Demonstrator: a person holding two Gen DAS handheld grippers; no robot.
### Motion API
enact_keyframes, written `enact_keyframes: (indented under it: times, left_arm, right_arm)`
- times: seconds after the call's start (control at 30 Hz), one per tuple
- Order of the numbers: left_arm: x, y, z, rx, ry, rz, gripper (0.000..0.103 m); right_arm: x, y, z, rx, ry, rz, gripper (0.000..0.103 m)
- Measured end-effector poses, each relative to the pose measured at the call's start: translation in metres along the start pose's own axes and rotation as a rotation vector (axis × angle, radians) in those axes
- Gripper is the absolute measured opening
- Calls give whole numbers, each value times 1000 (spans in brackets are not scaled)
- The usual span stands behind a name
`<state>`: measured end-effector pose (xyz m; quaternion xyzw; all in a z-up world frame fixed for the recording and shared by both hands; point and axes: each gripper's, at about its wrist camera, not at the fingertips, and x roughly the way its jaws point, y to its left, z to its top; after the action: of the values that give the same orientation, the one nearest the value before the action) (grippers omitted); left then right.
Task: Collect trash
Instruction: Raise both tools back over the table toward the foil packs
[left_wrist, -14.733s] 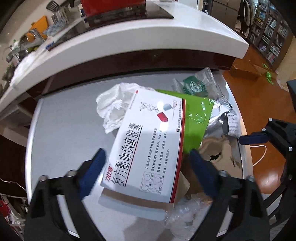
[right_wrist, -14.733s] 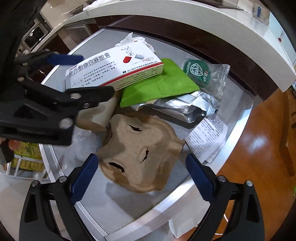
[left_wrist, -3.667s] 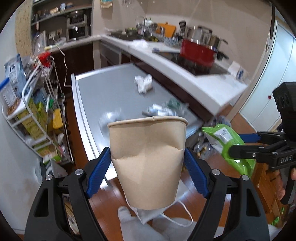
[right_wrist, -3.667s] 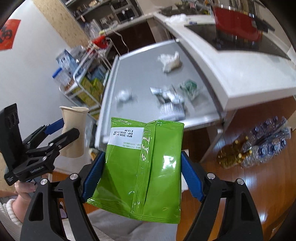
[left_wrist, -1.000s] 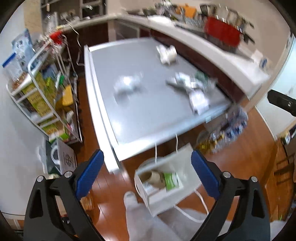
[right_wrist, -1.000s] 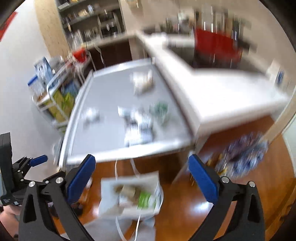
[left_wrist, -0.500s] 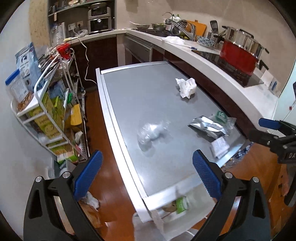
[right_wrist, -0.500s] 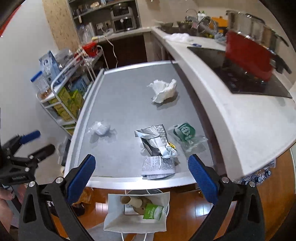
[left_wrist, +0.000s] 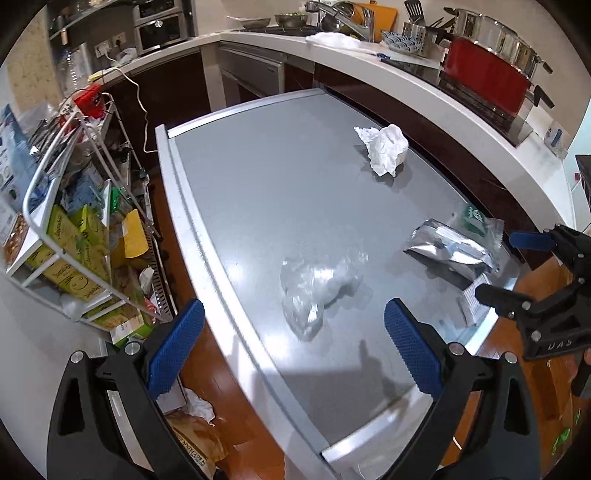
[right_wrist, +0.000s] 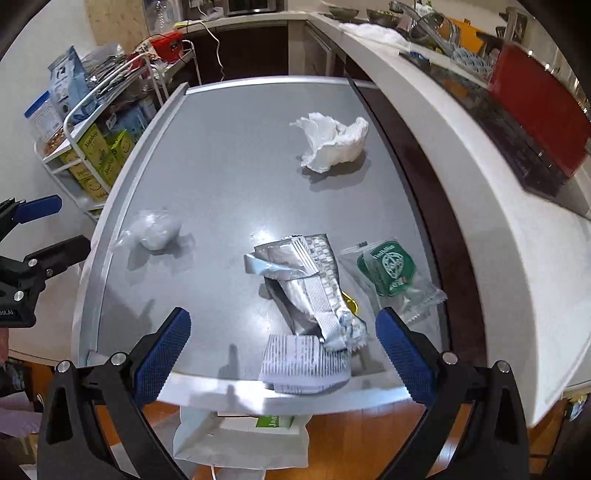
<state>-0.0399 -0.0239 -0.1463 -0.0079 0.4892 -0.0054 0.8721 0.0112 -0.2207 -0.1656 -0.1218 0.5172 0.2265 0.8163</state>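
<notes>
Between pickups: left gripper (left_wrist: 293, 345) and right gripper (right_wrist: 282, 352) both spread, empty. Next I grab the crumpled clear plastic wrap (left_wrist: 319, 286) near the grey table's (left_wrist: 258, 192) left edge.

Your left gripper (left_wrist: 293, 339) hung wide open and empty above the near edge of the grey table (left_wrist: 258, 192), with a crumpled clear plastic bag (left_wrist: 317, 288) lying between its blue pads (left_wrist: 173, 349). Farther off lay a crumpled white tissue (left_wrist: 384, 147), a silver foil pouch (left_wrist: 448, 253) and a green-printed wrapper (left_wrist: 480, 221). Your right gripper (left_wrist: 513, 266) showed at the right, open too.
</notes>
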Motion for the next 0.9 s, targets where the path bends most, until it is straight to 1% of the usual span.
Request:
enact_keyframes:
  times: [0.23, 0.5, 0.7, 0.8, 0.9]
  left_arm:
    - [33, 3, 14, 13, 51, -16, 98]
    - [57, 2, 21, 19, 94, -42, 98]
    - [68, 1, 22, 10, 117, -60, 98]
    - [71, 4, 22, 3, 123, -58, 98]
    - [73, 10, 22, -14, 129, -57, 98]
  right_arm:
    - [32, -14, 10, 46, 60, 68, 99]
    - [59, -20, 16, 54, 121, 82, 99]
    - [67, -15, 24, 57, 156, 151, 94]
    - [68, -8, 28, 77, 159, 212, 94]
    - [65, 5, 34, 46, 153, 221, 94]
